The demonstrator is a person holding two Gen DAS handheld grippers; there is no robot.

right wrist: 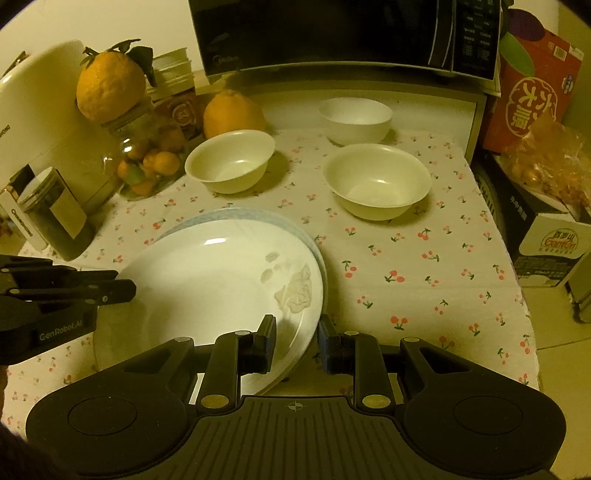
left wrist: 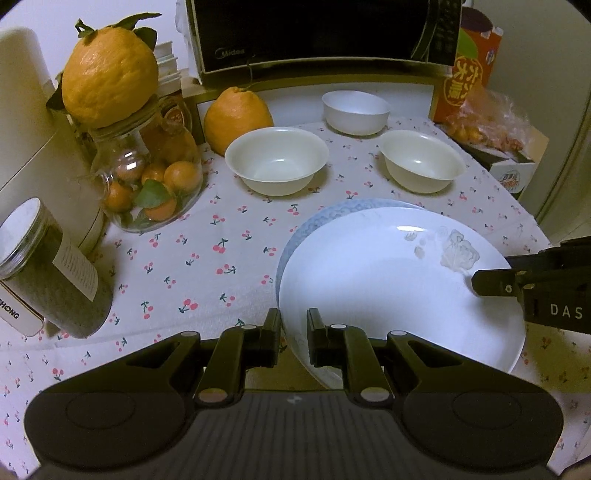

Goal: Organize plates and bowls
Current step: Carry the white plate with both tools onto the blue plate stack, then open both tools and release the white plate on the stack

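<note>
A white plate (left wrist: pixel 369 280) with a faint flower print lies on a blue-rimmed plate (left wrist: pixel 332 216) near the table's front. My left gripper (left wrist: pixel 293 338) straddles the white plate's left rim, jaws narrowly apart around it. My right gripper (right wrist: pixel 297 341) straddles the plate's right rim (right wrist: pixel 295 295) with a gap at the right finger. Each gripper shows in the other view: the right (left wrist: pixel 491 284), the left (right wrist: pixel 110 288). Three white bowls stand behind: left (left wrist: pixel 277 158), right (left wrist: pixel 421 160), far (left wrist: pixel 354 110).
A glass jar of small oranges (left wrist: pixel 147 177) topped by a big citrus, a dark canister (left wrist: pixel 48 273) and a white appliance stand at the left. A microwave (left wrist: pixel 325 33) stands at the back. Boxes and a snack bag (left wrist: pixel 487 122) are at the right edge.
</note>
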